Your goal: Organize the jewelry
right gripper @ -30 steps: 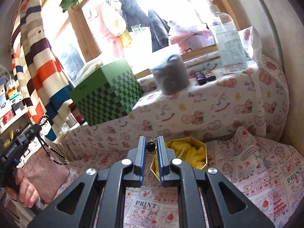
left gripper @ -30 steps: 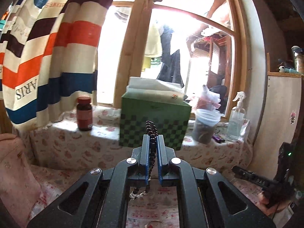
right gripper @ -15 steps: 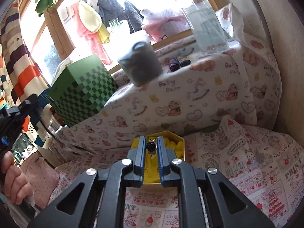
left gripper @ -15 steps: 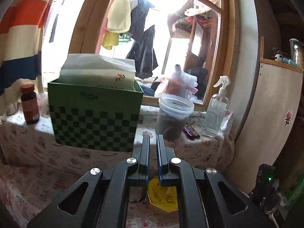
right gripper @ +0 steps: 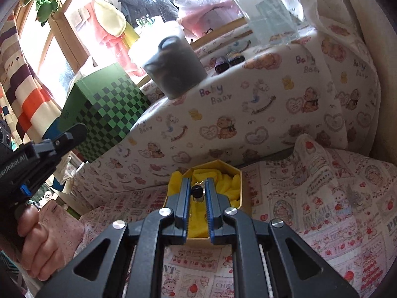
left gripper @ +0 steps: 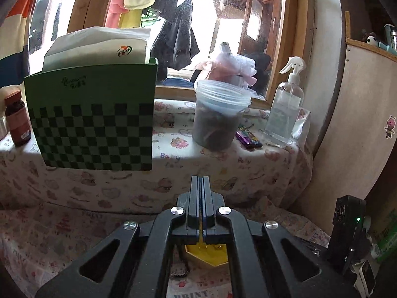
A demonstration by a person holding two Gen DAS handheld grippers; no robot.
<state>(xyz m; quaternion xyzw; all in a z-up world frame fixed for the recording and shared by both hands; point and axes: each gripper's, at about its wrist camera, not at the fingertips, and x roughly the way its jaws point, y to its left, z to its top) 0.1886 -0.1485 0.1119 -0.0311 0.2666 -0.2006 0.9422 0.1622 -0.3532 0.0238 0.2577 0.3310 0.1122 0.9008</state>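
Observation:
A yellow hexagonal jewelry box (right gripper: 224, 173) lined with yellow cloth sits on the printed bedspread; it also shows under my left gripper (left gripper: 206, 250). My right gripper (right gripper: 197, 186) is shut on a small black bead earring (right gripper: 197, 191) and holds it over the box. My left gripper (left gripper: 203, 181) is shut with its blue pads together and nothing visible between them; it also shows at the left of the right wrist view (right gripper: 67, 134). A dark beaded piece (left gripper: 179, 272) lies on the bedspread just left of the box.
A covered ledge (left gripper: 173, 154) behind carries a green checkered box (left gripper: 94, 121), a brown bottle (left gripper: 17, 121), a plastic tub (left gripper: 218, 116), a spray bottle (left gripper: 285, 109) and small lighters (left gripper: 248, 137). A striped curtain (right gripper: 27, 94) hangs at left.
My left gripper held a dark bead strand a second ago; the strand is gone from it and the jaws have closed fully. Both grippers moved toward the yellow box.

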